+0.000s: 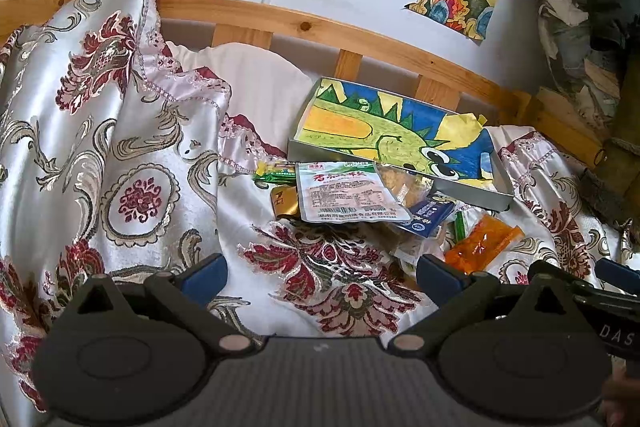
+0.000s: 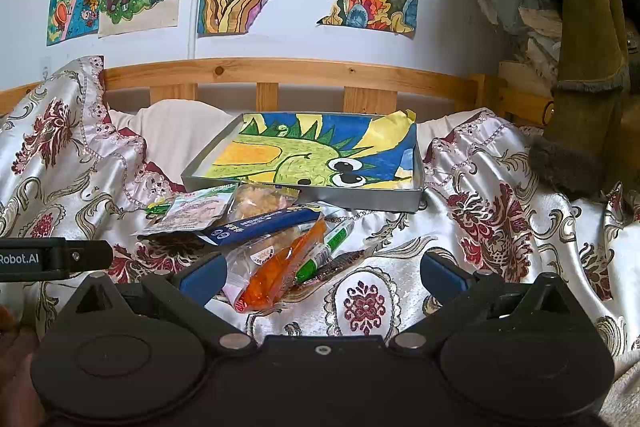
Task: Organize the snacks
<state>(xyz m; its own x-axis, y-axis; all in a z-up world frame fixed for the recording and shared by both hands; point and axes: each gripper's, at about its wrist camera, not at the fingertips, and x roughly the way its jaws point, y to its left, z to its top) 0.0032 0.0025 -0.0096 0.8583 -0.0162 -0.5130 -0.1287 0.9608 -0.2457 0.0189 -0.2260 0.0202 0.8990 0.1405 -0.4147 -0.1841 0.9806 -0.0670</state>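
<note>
Bedspread [image 2: 492, 227]: silver-white satin, dark red floral pattern. Tray [image 2: 360, 195]: grey, lined with a green, yellow and blue drawing. Near packet [image 2: 280, 267]: orange. Long packet [image 2: 260, 223]: dark blue.

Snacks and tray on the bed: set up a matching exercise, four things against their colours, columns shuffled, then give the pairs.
Things:
1. Tray
2. Long packet nearest the right gripper
3. Box-shaped packet lying across the pile
4. Flat pouch with printed label

Colours:
A. Dark blue
B. White with a green top
C. Orange
D. Grey, lined with a dinosaur drawing

Pairs: 1-D, 2-C, 3-A, 4-B
</note>
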